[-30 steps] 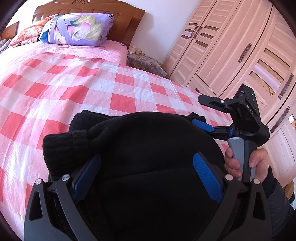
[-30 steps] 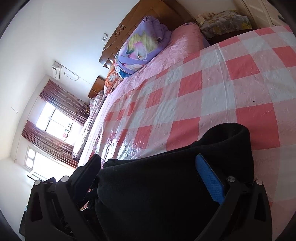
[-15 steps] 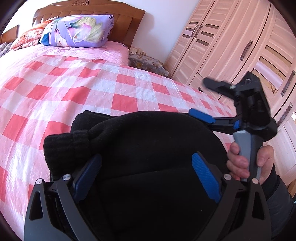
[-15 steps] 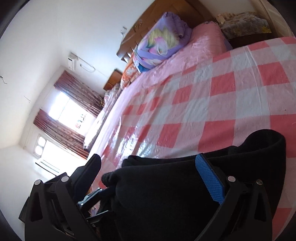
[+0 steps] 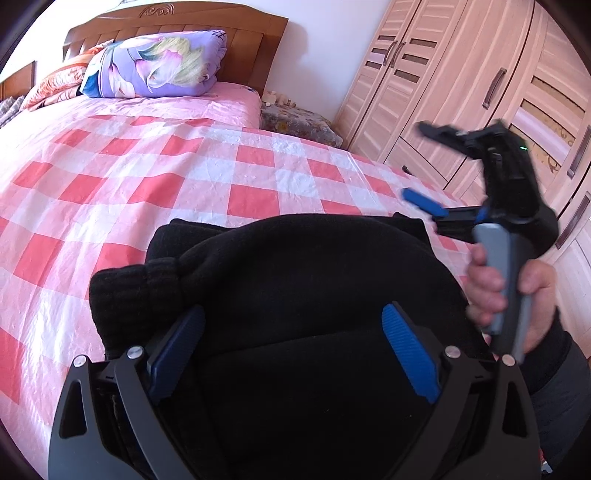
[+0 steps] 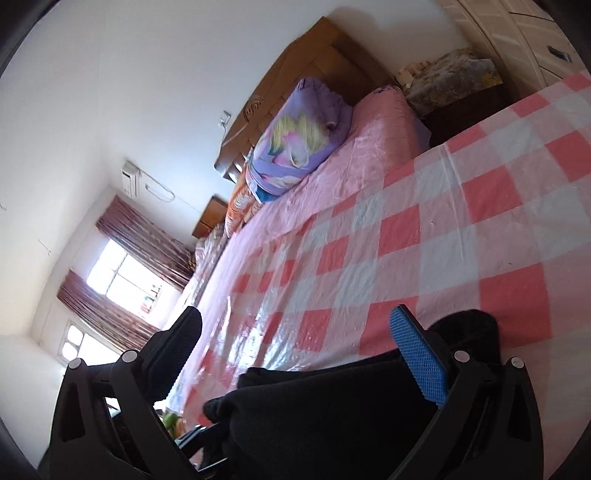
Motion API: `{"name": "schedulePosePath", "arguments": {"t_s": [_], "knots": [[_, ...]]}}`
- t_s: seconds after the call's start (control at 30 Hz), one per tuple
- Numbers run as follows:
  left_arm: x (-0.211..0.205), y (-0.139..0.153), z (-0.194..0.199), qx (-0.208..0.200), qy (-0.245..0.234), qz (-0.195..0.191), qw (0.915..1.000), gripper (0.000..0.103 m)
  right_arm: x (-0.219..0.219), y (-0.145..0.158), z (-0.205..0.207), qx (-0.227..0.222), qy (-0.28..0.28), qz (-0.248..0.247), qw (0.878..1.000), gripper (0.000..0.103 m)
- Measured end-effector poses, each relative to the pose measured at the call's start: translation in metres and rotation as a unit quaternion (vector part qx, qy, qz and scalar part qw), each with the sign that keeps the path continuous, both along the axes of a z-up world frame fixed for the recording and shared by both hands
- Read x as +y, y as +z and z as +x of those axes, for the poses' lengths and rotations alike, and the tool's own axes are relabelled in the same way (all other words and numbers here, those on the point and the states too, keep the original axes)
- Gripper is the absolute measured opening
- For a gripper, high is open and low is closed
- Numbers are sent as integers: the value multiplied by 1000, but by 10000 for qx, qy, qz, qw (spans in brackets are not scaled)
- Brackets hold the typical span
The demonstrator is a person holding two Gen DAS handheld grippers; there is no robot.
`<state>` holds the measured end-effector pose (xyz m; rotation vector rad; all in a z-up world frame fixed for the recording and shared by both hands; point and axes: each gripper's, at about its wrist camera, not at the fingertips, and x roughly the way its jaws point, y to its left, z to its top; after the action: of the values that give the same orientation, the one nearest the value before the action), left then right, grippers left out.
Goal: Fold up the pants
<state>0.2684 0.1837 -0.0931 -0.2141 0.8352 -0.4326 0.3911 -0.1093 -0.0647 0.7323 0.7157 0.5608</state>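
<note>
The black pants [image 5: 295,288] lie folded in a thick bundle on the pink checked bed sheet [image 5: 155,177], ribbed cuff at the left. My left gripper [image 5: 291,343] is open, its blue pads spread over the near part of the bundle. My right gripper [image 5: 424,166] is open and empty, held up in a hand at the bundle's right edge, tilted and lifted off the fabric. In the right wrist view the right gripper [image 6: 295,339] is open above the pants [image 6: 332,406], which lie below its fingers.
A purple flowered quilt [image 5: 155,62] and wooden headboard [image 5: 177,18] are at the bed's far end. A covered bedside stand [image 5: 299,120] and a wooden wardrobe [image 5: 480,81] stand to the right. A window with curtains [image 6: 122,280] is on the far side.
The right gripper has lifted and tilted away from the pants' right edge; the pants fill less of its view. The left gripper stays open over the bundle.
</note>
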Motion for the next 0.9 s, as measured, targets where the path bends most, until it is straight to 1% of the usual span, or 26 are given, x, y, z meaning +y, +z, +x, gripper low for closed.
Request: {"name": "schedulePosePath", "arguments": {"t_s": [0.03,0.07,0.1,0.17,0.23,0.27,0.3,0.37,0.4,0.47,0.5,0.57,0.6,0.63,0.67,0.73,0.8,0.83,0.9], "knots": [[1,0,0,5,12,-39,10000,96,-8,5,-12,-7,54,125,9999,99],[2,0,1,9,24,-71,10000,96,-19,12,-32,-18,106,194,9998,99],[3,-1,1,10,36,-112,9999,96,-28,17,-51,-22,112,125,9999,99],[5,-1,1,17,44,-200,9998,96,-45,22,-88,-54,70,-234,9997,99],[8,-1,1,22,55,-339,9994,96,-64,15,-117,7,-44,-601,9982,99],[9,-1,1,15,50,-378,9993,96,-74,6,-128,189,-97,-766,9968,99],[10,-1,1,8,45,-421,9991,96,-82,-3,-134,360,-123,-820,9959,99],[10,0,0,-10,47,-439,9990,96,-95,-25,-146,758,-170,-758,9941,99],[10,1,-1,-49,24,-416,9991,96,-98,-34,-149,937,-92,-723,9929,99],[11,2,-2,-55,-13,-484,9988,96,-90,-46,-156,1048,171,-598,9925,99],[15,2,-2,-40,-16,-601,9982,96,-87,-49,-159,1072,285,-503,9926,99],[26,3,-6,5,15,-998,9950,96,-74,-53,-161,1164,570,-469,9905,99],[36,5,-11,40,87,-1309,9913,96,-67,-54,-162,1192,699,-545,9889,99],[46,8,-16,49,184,-1527,9881,97,-58,-56,-162,1189,838,-619,9874,99],[56,11,-23,25,332,-1638,9859,100,-52,-56,-163,1177,924,-643,9866,99],[76,15,-36,-47,650,-1676,9837,101,-41,-57,-158,1200,1029,-709,9849,99],[97,13,-42,110,943,-1737,9802,101,-28,-59,-156,1200,1115,-909,9823,99],[108,9,-43,289,1083,-1775,9777,101,-21,-57,-153,1168,1170,-996,9812,99],[119,-1,-40,692,1076,-1857,9742,101,-9,-58,-148,1206,1323,-971,9790,99]]}}
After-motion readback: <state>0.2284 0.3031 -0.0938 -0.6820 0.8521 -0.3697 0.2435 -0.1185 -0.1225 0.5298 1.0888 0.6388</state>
